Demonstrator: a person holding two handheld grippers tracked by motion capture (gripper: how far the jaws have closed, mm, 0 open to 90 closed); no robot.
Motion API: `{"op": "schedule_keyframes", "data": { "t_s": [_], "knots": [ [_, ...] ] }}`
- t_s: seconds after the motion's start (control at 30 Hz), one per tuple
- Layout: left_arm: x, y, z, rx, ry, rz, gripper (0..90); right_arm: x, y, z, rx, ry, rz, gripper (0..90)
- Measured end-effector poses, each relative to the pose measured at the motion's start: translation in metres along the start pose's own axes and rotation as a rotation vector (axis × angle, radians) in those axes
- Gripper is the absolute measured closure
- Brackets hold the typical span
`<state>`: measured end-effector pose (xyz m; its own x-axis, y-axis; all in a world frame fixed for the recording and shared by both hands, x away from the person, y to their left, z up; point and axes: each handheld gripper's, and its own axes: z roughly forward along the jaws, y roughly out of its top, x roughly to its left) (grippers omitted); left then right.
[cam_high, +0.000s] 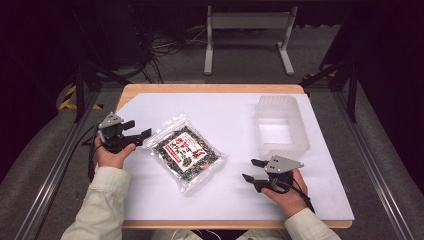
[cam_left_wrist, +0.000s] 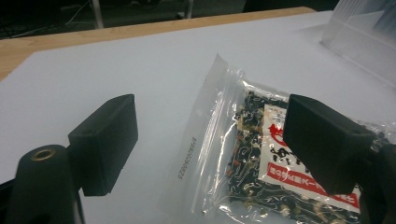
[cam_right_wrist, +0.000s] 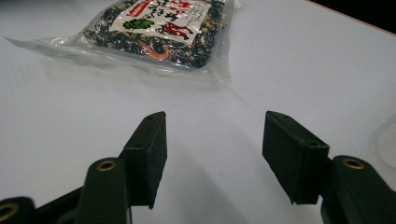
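High view looks down on a wooden worktop (cam_high: 210, 88) covered by a white sheet (cam_high: 230, 200), with a clear plastic pouch (cam_high: 186, 152) lying flat and turned diagonally near the sheet's middle, a little toward the left edge. The pouch holds a dark, speckled mix with red and pale bits, and carries a white label with a red band and a green leaf mark; the characters on it are too small and blurred to read in any view. Left gripper view alone shows a line of small printed digits running along the pouch's clear sealed border, too fine to make out. Toward the far right corner stands an empty translucent plastic tub (cam_high: 281, 123), whose wall also shows at the top right of the left gripper view. The left tongs (cam_high: 137, 128) sit near the left edge of the sheet, jaws wide apart and gripping nothing, pointing at the pouch's near corner, with one jaw seen in front of the label in their own view. The right tongs (cam_high: 252, 169) hover by the near right part of the sheet, just in front of the tub, jaws likewise spread wide and empty, the pouch well ahead of them in the right gripper view.
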<state>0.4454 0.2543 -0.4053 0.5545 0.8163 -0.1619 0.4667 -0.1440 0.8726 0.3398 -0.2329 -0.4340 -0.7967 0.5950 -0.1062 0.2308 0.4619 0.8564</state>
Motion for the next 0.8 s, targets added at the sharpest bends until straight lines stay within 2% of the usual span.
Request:
{"op": "schedule_keyframes", "data": {
  "t_s": [0.13, 0.2, 0.3, 0.43, 0.57, 0.67, 0.8],
  "knots": [
    [0.006, -0.004, 0.009, 0.016, 0.013, -0.015, 21.9, 0.001, -0.001, 0.001, -0.013, 0.018, -0.011, 45.5],
    [0.008, -0.006, 0.012, 0.022, 0.004, -0.027, 23.3, 0.001, -0.002, 0.001, -0.011, 0.026, -0.011, 46.1],
    [0.01, -0.008, 0.017, 0.039, 0.001, -0.018, 25.1, 0.001, -0.004, 0.0, 0.0, 0.036, 0.019, 46.0],
    [0.013, -0.012, 0.025, 0.077, -0.005, -0.036, 25.5, 0.001, -0.004, -0.002, -0.002, 0.039, 0.037, 46.0],
    [0.014, -0.017, 0.031, 0.123, -0.003, -0.048, 25.5, 0.002, -0.005, -0.003, -0.003, 0.04, 0.039, 44.1],
    [0.013, -0.019, 0.034, 0.145, -0.011, -0.04, 25.7, 0.003, -0.004, -0.003, -0.017, 0.044, 0.034, 43.7],
    [0.012, -0.022, 0.037, 0.176, -0.023, -0.062, 27.3, 0.004, -0.003, -0.004, -0.024, 0.05, 0.031, 43.7]
  ]
}}
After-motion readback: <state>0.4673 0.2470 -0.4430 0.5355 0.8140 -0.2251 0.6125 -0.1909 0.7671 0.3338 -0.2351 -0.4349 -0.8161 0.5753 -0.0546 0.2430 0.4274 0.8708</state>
